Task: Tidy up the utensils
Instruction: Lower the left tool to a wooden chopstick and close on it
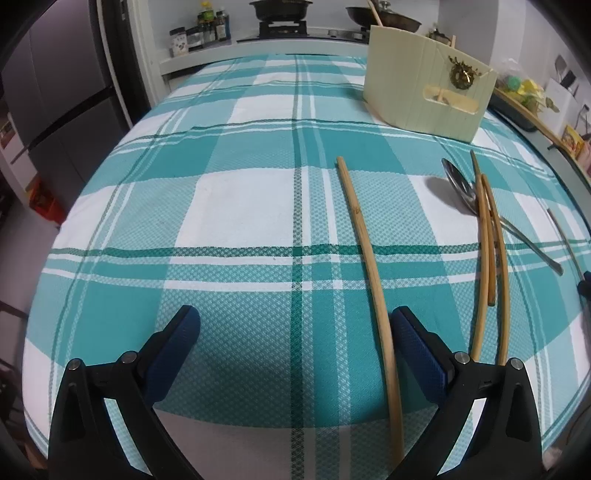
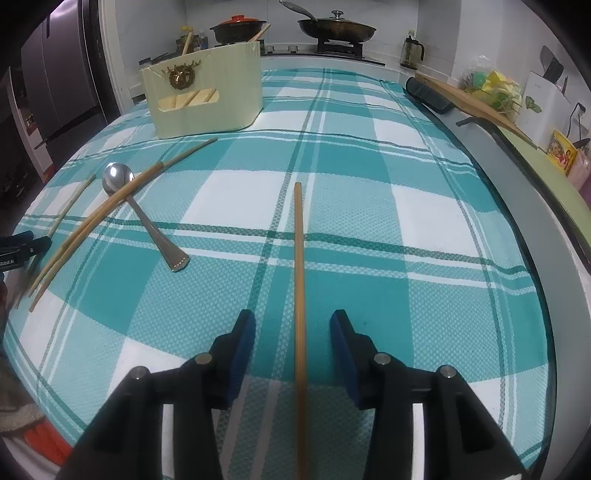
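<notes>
A cream utensil holder (image 1: 428, 92) stands at the far right of the checked cloth; it also shows in the right wrist view (image 2: 207, 99). My left gripper (image 1: 295, 325) is open; a single bamboo chopstick (image 1: 369, 258) lies just inside its right finger. Further right lie several chopsticks (image 1: 487, 243) across a steel spoon (image 1: 461, 188). My right gripper (image 2: 292, 328) is open, low over the cloth, with a lone chopstick (image 2: 298, 251) lying between its fingers. The spoon (image 2: 147, 218) and crossed chopsticks (image 2: 110, 206) lie to its left.
The teal checked tablecloth (image 1: 236, 206) covers the table. Behind are a stove with pans (image 2: 332, 29), bottles (image 1: 207, 33) and a fridge (image 1: 55, 110). A wooden board and dark tray (image 2: 461, 96) sit along the right edge. The left gripper's tip shows at far left (image 2: 22, 247).
</notes>
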Action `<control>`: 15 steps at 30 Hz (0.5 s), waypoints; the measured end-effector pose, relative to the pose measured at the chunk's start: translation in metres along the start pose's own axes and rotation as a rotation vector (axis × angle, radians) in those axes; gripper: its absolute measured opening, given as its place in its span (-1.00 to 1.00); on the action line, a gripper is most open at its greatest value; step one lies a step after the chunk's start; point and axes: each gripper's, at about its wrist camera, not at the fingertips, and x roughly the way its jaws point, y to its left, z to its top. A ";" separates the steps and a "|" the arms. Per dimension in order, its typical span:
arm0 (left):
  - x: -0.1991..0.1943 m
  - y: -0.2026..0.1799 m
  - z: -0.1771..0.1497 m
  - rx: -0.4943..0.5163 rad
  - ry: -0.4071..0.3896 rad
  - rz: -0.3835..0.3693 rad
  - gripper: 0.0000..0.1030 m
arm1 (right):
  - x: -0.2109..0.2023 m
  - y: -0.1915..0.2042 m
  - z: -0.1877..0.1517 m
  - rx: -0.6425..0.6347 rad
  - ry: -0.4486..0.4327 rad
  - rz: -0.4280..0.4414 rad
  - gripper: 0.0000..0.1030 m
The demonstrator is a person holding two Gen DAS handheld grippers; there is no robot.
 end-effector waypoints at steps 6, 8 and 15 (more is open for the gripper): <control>0.000 0.010 0.014 0.021 0.052 -0.102 0.97 | 0.004 -0.001 0.010 -0.027 0.079 0.022 -0.15; 0.001 0.014 0.023 -0.002 0.065 -0.145 0.97 | 0.005 -0.004 0.014 -0.042 0.114 0.046 -0.15; 0.019 -0.022 0.047 0.166 0.121 -0.123 0.73 | 0.015 -0.012 0.033 -0.081 0.223 0.123 -0.15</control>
